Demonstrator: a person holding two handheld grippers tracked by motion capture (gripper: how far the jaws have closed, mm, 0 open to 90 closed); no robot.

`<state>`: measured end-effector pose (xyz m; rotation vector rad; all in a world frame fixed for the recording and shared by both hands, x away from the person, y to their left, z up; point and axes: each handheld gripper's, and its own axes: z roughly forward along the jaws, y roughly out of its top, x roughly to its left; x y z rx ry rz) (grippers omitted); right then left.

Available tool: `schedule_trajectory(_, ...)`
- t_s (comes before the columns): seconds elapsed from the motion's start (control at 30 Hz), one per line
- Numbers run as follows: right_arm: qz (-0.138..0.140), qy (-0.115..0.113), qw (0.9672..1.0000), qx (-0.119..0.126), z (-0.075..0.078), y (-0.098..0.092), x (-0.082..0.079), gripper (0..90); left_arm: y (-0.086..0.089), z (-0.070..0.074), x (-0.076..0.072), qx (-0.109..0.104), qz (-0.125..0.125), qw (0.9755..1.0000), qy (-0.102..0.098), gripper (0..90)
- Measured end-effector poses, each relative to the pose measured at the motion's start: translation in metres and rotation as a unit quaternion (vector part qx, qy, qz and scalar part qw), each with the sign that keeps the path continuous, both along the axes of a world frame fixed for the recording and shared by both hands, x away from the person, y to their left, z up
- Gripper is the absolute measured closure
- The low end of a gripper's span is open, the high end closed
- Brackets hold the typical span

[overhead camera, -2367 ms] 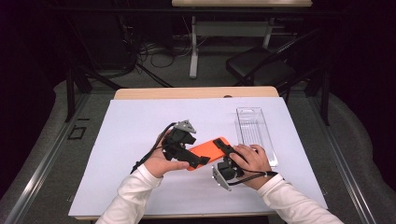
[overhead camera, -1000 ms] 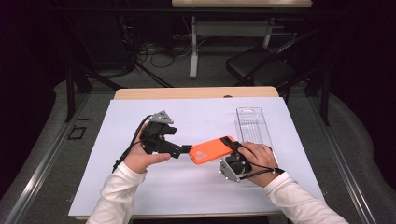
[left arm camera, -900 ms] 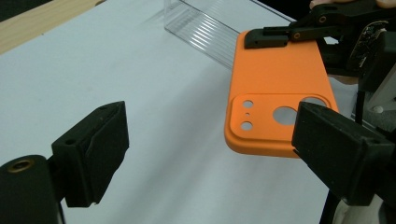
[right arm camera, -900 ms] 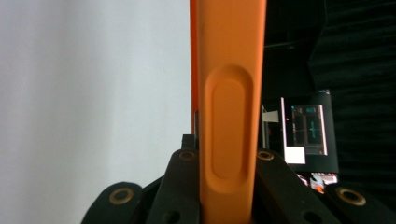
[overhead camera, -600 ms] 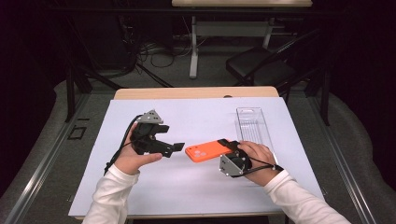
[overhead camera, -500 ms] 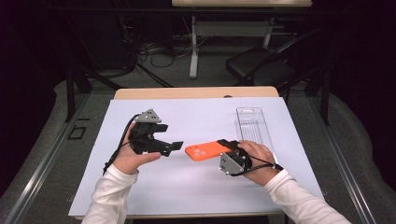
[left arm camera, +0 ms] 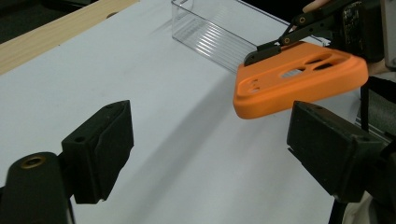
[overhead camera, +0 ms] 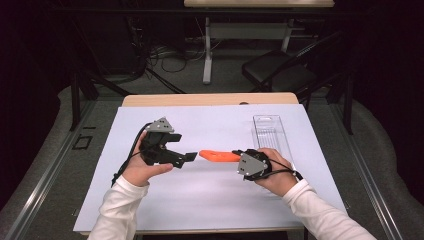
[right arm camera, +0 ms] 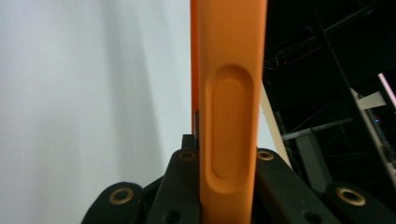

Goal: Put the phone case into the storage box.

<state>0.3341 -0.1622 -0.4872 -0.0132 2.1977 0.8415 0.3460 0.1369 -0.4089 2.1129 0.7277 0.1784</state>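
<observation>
An orange phone case [overhead camera: 219, 156] hangs above the white table cover, pointing left from my right gripper [overhead camera: 238, 153], which is shut on its right end. In the right gripper view the case [right arm camera: 229, 70] stands edge-on between the jaws of my right gripper [right arm camera: 226, 163]. My left gripper [overhead camera: 188, 157] floats just left of the case, open and holding nothing. In the left gripper view my left gripper [left arm camera: 215, 154] has its jaws wide apart, and the case [left arm camera: 299, 79] sits beyond them at upper right, clear of both pads.
A clear plastic tray [overhead camera: 272, 135] lies on the table's right side, just behind the right hand; it is also in the left gripper view [left arm camera: 219, 32]. The white cover [overhead camera: 210, 200] spans the table. A wooden edge [overhead camera: 210, 99] runs along the far side.
My left gripper let go of the case and drew back to the left. The right gripper kept hold and turned the case from a flat slant to nearly level.
</observation>
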Motion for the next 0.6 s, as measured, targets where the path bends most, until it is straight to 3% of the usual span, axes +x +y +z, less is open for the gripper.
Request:
schedule_trajectory(0.13,0.000,0.041,0.9988,0.026,0.002,-0.001,0.003,87.8,-0.004,-0.002,-0.001,0.008,-0.005,1.0000,0.003,15.6)
schedule_trajectory(0.3,0.004,0.076,0.9959,0.049,0.002,-0.001,0.006,87.7,-0.010,-0.005,-0.001,0.012,-0.016,0.9998,-0.001,16.2)
schedule_trajectory(0.6,0.003,0.098,0.9919,0.081,0.002,0.000,0.007,87.7,-0.014,-0.005,-0.002,-0.002,-0.012,0.9999,-0.009,17.3)
